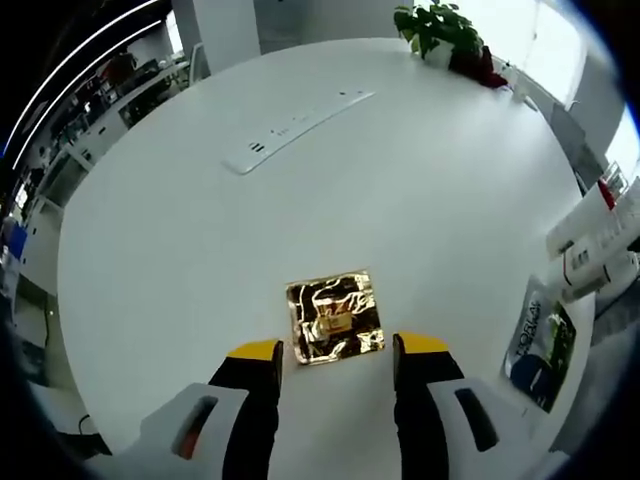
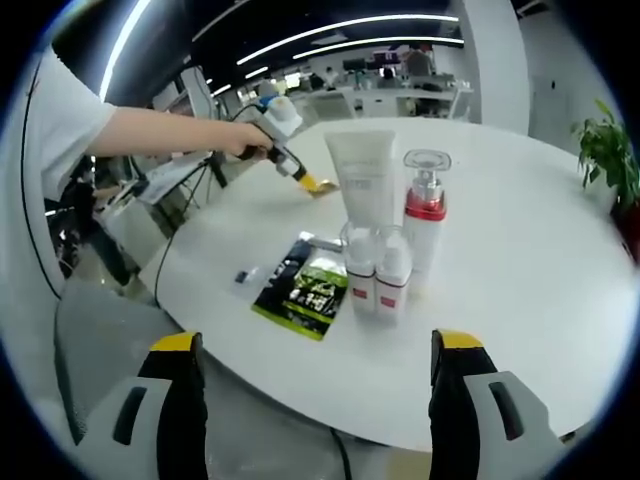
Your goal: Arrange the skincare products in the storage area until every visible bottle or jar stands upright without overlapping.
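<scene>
- Round white surface (image 1: 200,240), wide and mostly bare in the left gripper view; a white power strip (image 1: 295,130) lying flat toward the far side, a potted plant (image 1: 440,28) at the far edge.
- Cluster of skincare products standing upright near the surface's near edge in the right gripper view: tall white tube (image 2: 362,185) at the back, pump bottle with red collar (image 2: 424,215) just beside it, two small white bottles with red labels (image 2: 378,270) in front, all close together, touching or nearly so.
- Dark-and-green sachet (image 2: 303,288) lying flat just left of the small bottles, long axis running away from the camera; seen in the left gripper view as a flat packet (image 1: 540,345) at the right edge, under the white bottles there.
- Gold foil sachet (image 1: 335,315) lying flat and alone, well apart from the cluster, square-on to the left gripper.
- Left gripper (image 1: 337,350): jaws apart, holding nothing, yellow tips either side of the gold sachet's near edge, just short of it; clearly the nearer of the two. In the right gripper view, visible held in a person's hand (image 2: 245,142) at the far side of the surface.
- Right gripper (image 2: 318,350): jaws wide apart, empty, off the surface's edge, with the cluster straight ahead between the jaw lines.
- Likely hinge of the coming move: gold sachet dead ahead of the left gripper, flat on the surface, so probably a low, forward close over its edge.
</scene>
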Motion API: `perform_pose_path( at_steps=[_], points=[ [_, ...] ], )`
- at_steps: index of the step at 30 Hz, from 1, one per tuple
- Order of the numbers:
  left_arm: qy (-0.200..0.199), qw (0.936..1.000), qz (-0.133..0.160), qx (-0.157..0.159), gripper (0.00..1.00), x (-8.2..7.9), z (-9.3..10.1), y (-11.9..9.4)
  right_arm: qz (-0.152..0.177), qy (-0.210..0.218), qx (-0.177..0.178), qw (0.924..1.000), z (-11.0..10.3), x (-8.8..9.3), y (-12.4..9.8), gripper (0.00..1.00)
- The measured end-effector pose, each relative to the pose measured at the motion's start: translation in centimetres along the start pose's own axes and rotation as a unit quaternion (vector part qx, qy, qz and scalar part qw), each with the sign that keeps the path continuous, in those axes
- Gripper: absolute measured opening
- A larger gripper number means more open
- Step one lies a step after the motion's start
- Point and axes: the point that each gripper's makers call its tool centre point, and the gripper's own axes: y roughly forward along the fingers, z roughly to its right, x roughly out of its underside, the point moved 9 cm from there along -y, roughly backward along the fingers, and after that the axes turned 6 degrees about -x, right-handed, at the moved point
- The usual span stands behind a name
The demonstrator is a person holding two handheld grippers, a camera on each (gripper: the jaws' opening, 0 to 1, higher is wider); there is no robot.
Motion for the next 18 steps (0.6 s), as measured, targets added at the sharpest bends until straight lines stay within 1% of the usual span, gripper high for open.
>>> perform_pose_path(
  at_steps=[4,11,14,18],
  points=[
    [0.002,1.0000,-0.003,0.000,0.51,-0.16,0.70,-0.10,0.001,0.002,-0.001,1.0000,0.01,0.00,0.02,0.93],
    [-0.001,1.0000,-0.006,0.000,0.56,-0.04,0.56,0.22,0.001,0.004,-0.002,1.0000,-0.02,0.02,0.02,0.93],
    [0.000,1.0000,-0.009,-0.002,0.59,0.01,1.00,0.37,0.002,0.004,-0.001,1.0000,-0.01,0.02,-0.02,0.93],
    [0.003,0.9999,-0.011,-0.004,0.63,-0.03,0.89,0.76,0.005,0.006,0.001,1.0000,-0.01,-0.02,-0.08,0.93]
  ],
)
